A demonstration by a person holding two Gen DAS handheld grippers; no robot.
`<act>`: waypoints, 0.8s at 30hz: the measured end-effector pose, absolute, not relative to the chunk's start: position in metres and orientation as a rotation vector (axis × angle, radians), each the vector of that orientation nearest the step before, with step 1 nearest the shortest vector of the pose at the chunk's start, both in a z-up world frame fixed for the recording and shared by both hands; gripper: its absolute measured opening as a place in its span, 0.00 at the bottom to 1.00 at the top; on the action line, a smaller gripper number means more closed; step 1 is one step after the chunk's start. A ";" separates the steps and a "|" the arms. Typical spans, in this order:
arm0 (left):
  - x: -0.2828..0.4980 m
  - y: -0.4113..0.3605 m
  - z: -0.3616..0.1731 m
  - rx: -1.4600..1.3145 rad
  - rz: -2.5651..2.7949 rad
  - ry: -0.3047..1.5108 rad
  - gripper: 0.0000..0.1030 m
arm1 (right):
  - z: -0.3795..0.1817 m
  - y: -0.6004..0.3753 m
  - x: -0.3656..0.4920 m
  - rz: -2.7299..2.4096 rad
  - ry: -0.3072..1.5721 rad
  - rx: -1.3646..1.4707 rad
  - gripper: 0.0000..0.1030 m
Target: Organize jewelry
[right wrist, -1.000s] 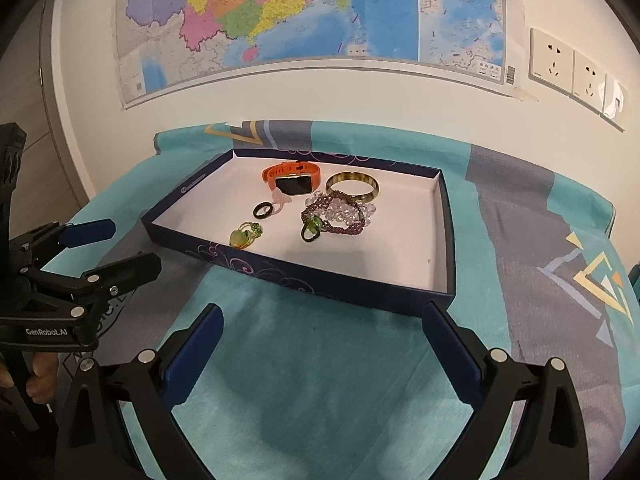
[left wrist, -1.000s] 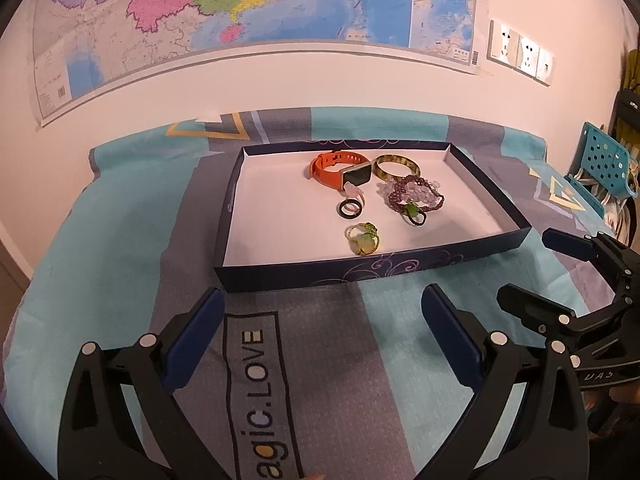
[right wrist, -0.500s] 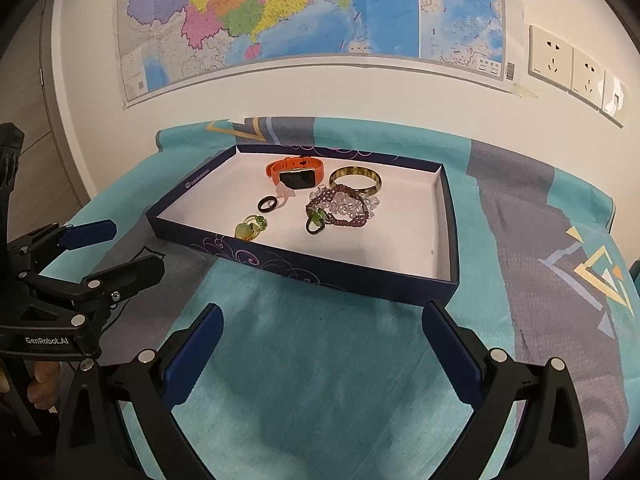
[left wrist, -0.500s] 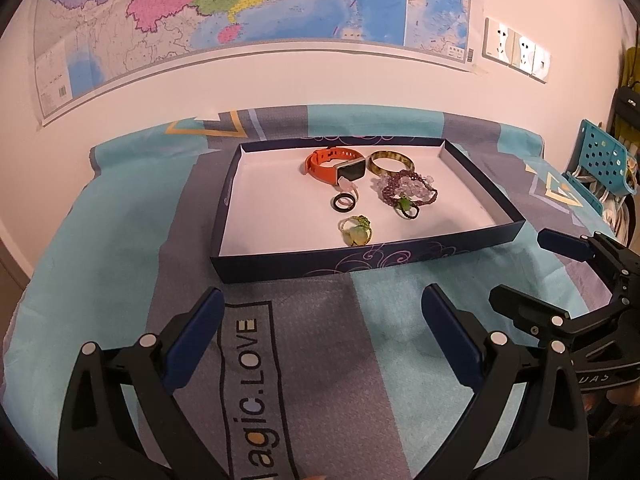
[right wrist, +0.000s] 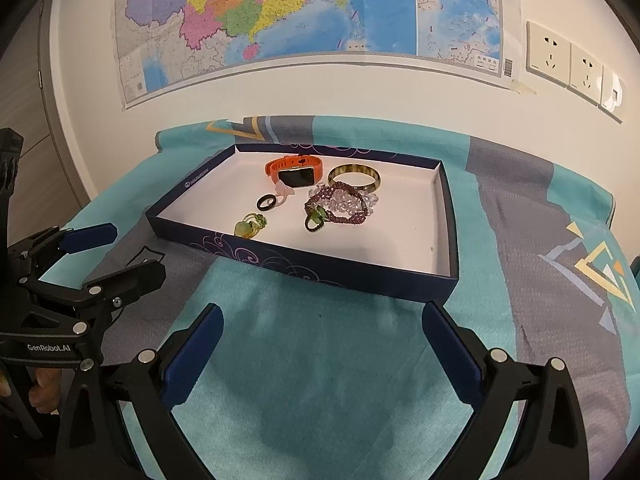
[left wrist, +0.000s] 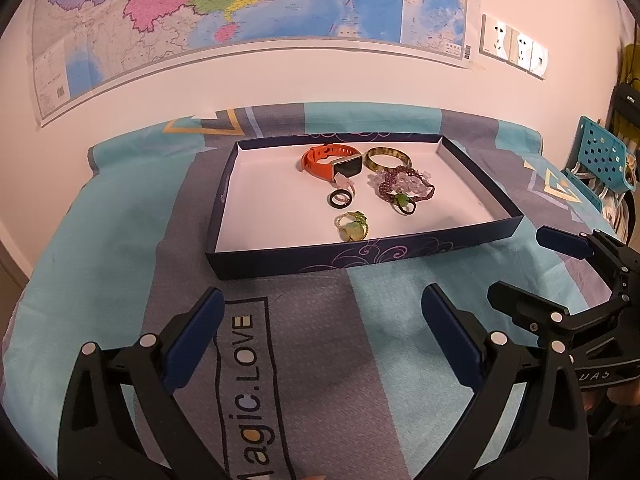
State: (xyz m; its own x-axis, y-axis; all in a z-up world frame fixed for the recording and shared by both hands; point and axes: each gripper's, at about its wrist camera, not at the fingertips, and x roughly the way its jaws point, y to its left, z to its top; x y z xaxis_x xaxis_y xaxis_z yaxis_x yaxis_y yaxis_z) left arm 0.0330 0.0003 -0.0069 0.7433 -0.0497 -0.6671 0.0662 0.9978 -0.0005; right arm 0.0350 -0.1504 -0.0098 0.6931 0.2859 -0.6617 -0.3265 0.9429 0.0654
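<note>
A shallow dark-blue box lid [left wrist: 360, 258] [right wrist: 320, 272] with a white floor lies on the cloth and holds the jewelry. Inside are an orange smartwatch [left wrist: 328, 162] [right wrist: 294, 170], a green-brown bangle [left wrist: 387, 158] [right wrist: 354, 176], a heap of purple and clear bead bracelets [left wrist: 404, 188] [right wrist: 340, 204], a black ring [left wrist: 341, 199] [right wrist: 266, 202] and a yellow-green ring [left wrist: 352, 229] [right wrist: 250, 226]. My left gripper [left wrist: 320, 338] [right wrist: 120, 252] hangs open short of the box's near wall. My right gripper [right wrist: 320, 346] [left wrist: 520, 268] is open too, off the box's near right corner. Neither holds anything.
A teal and grey cloth [left wrist: 248, 360] printed "Magic.LOVE" covers the table. A map [left wrist: 240, 4] and wall sockets [right wrist: 568, 60] hang on the wall behind. A teal perforated basket [left wrist: 604, 158] stands at the far right. A hand [right wrist: 40, 394] grips the left tool's handle.
Both grippers have drawn back slightly from the box, which now looks a little smaller and farther. Their jaws stayed open and the jewelry has not moved.
</note>
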 end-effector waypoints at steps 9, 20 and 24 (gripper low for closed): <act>0.033 -0.001 -0.008 0.021 -0.063 0.732 0.94 | -0.011 -0.150 0.035 0.342 0.732 -0.059 0.93; 0.033 -0.001 -0.009 0.025 -0.065 0.737 0.94 | -0.013 -0.151 0.035 0.337 0.735 -0.057 0.93; 0.034 -0.002 -0.010 0.027 -0.065 0.739 0.94 | -0.013 -0.151 0.035 0.336 0.737 -0.057 0.93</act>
State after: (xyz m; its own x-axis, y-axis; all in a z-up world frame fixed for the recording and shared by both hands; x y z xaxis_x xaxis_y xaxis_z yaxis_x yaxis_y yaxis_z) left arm 0.0336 -0.0023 -0.0100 0.7374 -0.0496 -0.6737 0.0686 0.9976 0.0016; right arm 0.0350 -0.1511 -0.0132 0.6898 0.2807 -0.6673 -0.3203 0.9450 0.0663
